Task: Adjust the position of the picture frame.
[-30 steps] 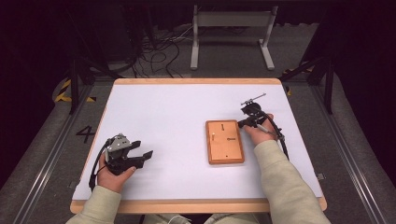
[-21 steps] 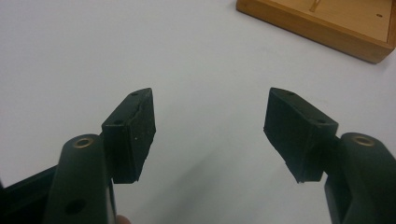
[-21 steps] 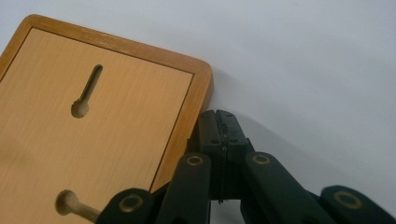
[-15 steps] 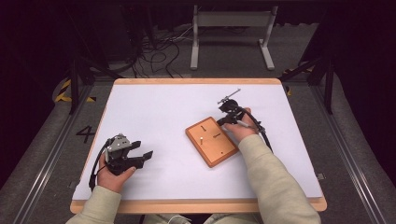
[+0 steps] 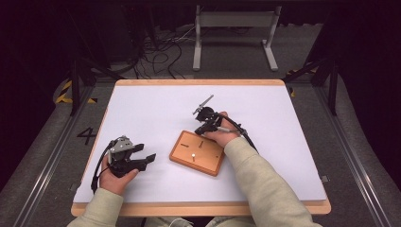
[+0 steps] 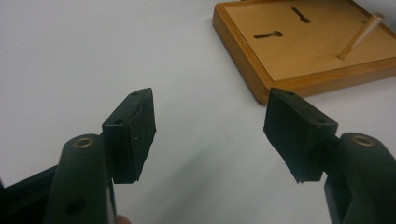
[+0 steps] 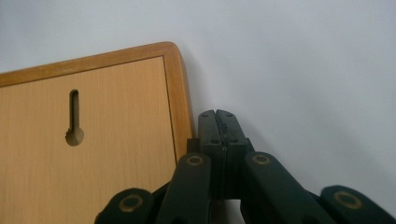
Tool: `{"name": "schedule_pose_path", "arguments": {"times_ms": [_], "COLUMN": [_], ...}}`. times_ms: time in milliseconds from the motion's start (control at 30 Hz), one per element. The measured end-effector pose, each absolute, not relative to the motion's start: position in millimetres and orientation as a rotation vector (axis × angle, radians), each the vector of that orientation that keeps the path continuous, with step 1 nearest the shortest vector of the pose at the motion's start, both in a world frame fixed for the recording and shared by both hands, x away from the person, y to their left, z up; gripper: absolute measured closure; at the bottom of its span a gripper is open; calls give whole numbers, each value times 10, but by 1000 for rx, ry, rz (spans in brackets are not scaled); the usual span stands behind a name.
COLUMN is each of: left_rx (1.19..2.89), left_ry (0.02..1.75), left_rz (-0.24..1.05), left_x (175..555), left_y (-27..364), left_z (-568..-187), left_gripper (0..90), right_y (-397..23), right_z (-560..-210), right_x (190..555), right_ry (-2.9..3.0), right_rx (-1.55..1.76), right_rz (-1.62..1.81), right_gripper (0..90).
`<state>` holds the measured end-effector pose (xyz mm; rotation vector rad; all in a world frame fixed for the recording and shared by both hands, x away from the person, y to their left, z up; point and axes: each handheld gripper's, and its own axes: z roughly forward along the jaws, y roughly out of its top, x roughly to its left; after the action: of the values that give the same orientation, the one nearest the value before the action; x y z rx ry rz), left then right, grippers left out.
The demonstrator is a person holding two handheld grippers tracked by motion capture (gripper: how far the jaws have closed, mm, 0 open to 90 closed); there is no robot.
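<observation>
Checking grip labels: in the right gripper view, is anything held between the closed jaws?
No: the right gripper has its jaws pressed flat together beside the wooden board.

**Three cameras, one shared board**

The high view looks forward and down over the whole surface (image 5: 142, 99). Each claw view sits low and close above it. All three share the wooden board (image 5: 197, 152), upper right in the left claw view, left in the right.

The board (image 5: 196, 152) lay on the table (image 5: 283, 142); the left gripper (image 5: 142, 158) sat left of the board, the right gripper (image 5: 204, 128) against its far edge.
</observation>
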<state>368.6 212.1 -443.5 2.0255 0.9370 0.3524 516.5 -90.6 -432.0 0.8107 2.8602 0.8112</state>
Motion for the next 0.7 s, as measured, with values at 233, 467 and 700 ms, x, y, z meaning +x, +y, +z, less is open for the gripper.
{"name": "schedule_pose_path", "arguments": {"times_ms": [233, 467, 700], "left_rx": [2048, 2041, 2097], "left_ry": [958, 1013, 1012], "left_rz": [288, 172, 116], "left_x": [3751, 3909, 3992], "left_y": [2029, 1839, 1689], "left_z": [-4498, -4572, -4643], "left_gripper": [610, 899, 899], "right_y": [-971, -1428, -1817], "right_z": [-4129, -3940, -3918], "right_x": [5072, 4788, 4501], "right_ry": [2735, 2648, 2609], "right_rx": [812, 878, 920], "right_rz": [859, 953, 1023], "right_gripper": [900, 900, 900]}}
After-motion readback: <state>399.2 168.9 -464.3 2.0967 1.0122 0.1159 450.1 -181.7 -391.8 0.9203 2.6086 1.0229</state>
